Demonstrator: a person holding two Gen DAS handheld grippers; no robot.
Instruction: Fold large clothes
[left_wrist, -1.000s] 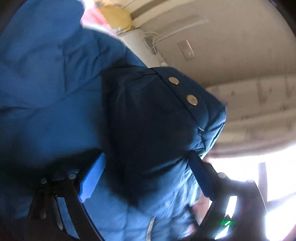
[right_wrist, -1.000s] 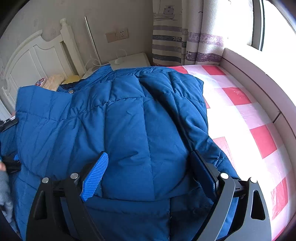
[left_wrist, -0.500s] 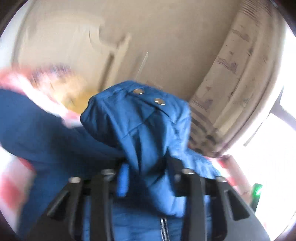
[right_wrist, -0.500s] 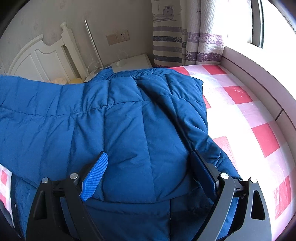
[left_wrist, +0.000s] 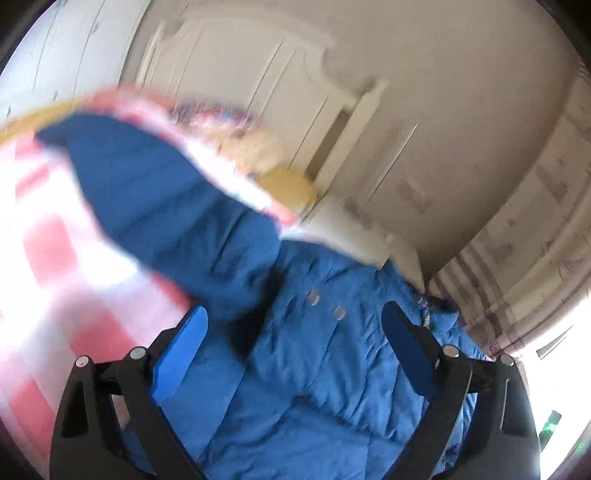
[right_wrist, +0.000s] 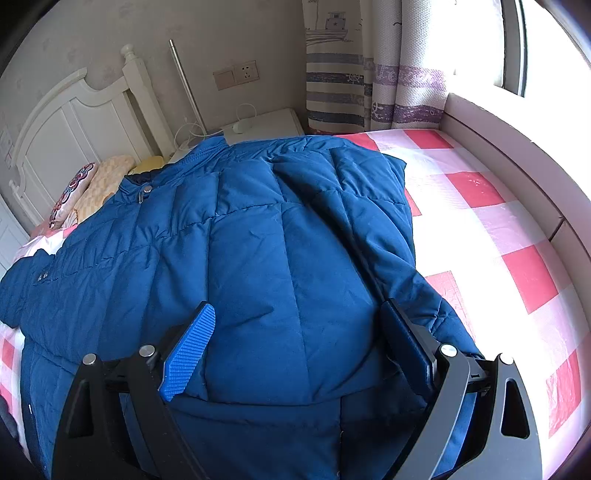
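A large blue quilted puffer jacket (right_wrist: 258, 251) lies spread on the red-and-white checked bed (right_wrist: 491, 206). One sleeve is folded over its right side; the other sleeve end with snaps (right_wrist: 40, 275) lies at the left. My right gripper (right_wrist: 299, 332) is open, its jaws wide over the jacket's lower part. In the blurred left wrist view my left gripper (left_wrist: 295, 332) is open above the jacket (left_wrist: 332, 350), near two snap buttons (left_wrist: 325, 304). A sleeve (left_wrist: 166, 199) stretches to the upper left over the bed.
A white headboard (right_wrist: 74, 122) stands at the bed's head with pillows (right_wrist: 92, 184) before it. A white bedside table (right_wrist: 266, 125) with cables sits by the wall. Striped curtains (right_wrist: 351, 74) and a window ledge (right_wrist: 517, 147) border the bed's right side.
My left gripper, shut on the snap-buttoned jacket part half a second ago, has opened and let it drop onto the bed. The lifted left side has settled flat. The right gripper has stayed put.
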